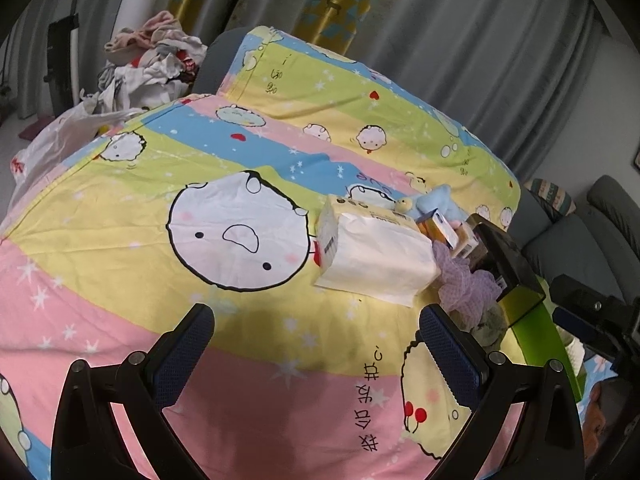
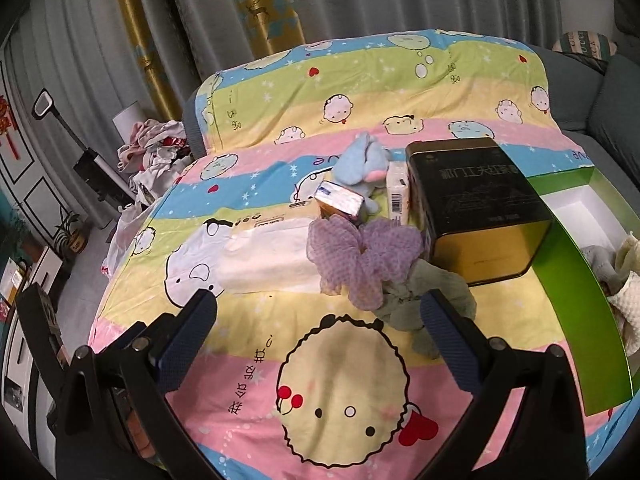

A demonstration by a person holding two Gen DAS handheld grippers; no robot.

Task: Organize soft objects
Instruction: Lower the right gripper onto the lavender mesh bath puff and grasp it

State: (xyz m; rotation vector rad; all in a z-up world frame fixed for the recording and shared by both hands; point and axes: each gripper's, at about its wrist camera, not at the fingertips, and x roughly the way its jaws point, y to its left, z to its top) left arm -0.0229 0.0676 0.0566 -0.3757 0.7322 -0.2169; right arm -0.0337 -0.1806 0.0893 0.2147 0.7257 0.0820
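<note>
Both the left gripper and the right gripper hung apart and empty above the quilt. The purple scrunchie and green cloth lay beside the tin, probably awaiting the green box, which already held soft pieces.

Dim, soft indoor light, perhaps from overhead, faint shadows under each tool, heavy fisheye bending, dark corners

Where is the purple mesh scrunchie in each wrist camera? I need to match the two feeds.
Left wrist: the purple scrunchie sits right of centre, beyond the left gripper, against the tissue pack.
Right wrist: purple scrunchie at centre, beyond the right gripper.
Shared landmark: the black and gold tin, just right of it in both.
</note>
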